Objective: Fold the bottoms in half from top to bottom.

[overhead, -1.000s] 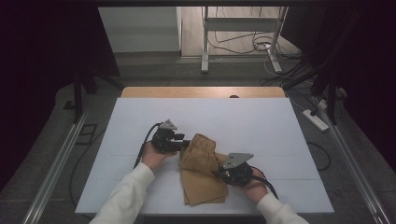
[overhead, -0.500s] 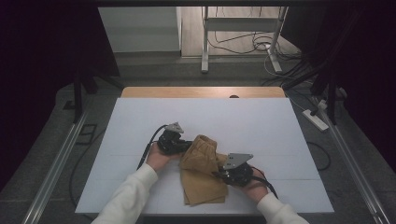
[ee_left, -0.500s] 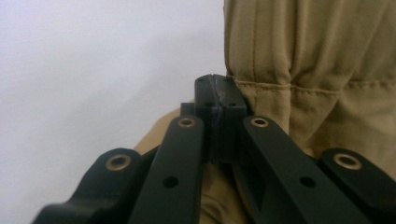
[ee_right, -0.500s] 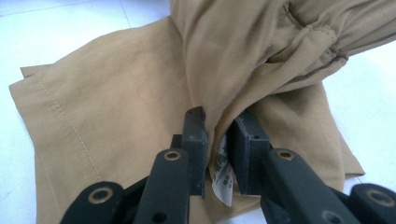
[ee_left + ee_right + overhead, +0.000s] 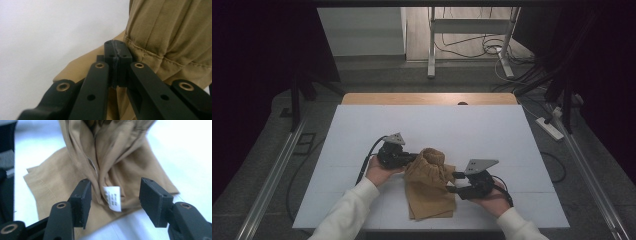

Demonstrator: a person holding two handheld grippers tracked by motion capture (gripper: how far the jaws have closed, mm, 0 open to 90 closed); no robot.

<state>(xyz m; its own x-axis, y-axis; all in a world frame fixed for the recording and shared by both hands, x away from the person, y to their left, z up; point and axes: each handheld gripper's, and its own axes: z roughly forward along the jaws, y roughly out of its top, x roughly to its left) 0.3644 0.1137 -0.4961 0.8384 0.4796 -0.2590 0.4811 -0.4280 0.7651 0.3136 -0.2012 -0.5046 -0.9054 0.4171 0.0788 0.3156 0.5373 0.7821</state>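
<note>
Left hand-held gripper [image 5: 412, 159] is clenched tight against the hem of the one tan cotton garment [image 5: 430, 185], though whether cloth is pinched between its pads is unclear. Right hand-held gripper [image 5: 453, 182] has just been opening; its jaws stand apart around a bunched fold bearing one white label [image 5: 113, 198]. One white worktop [image 5: 492, 135] carries the garment, near the front edge.

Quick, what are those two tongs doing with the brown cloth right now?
Left tongs: shut, beside the brown cloth; whether they pinch it cannot be told.
Right tongs: just opened, cloth loose between them.
</note>
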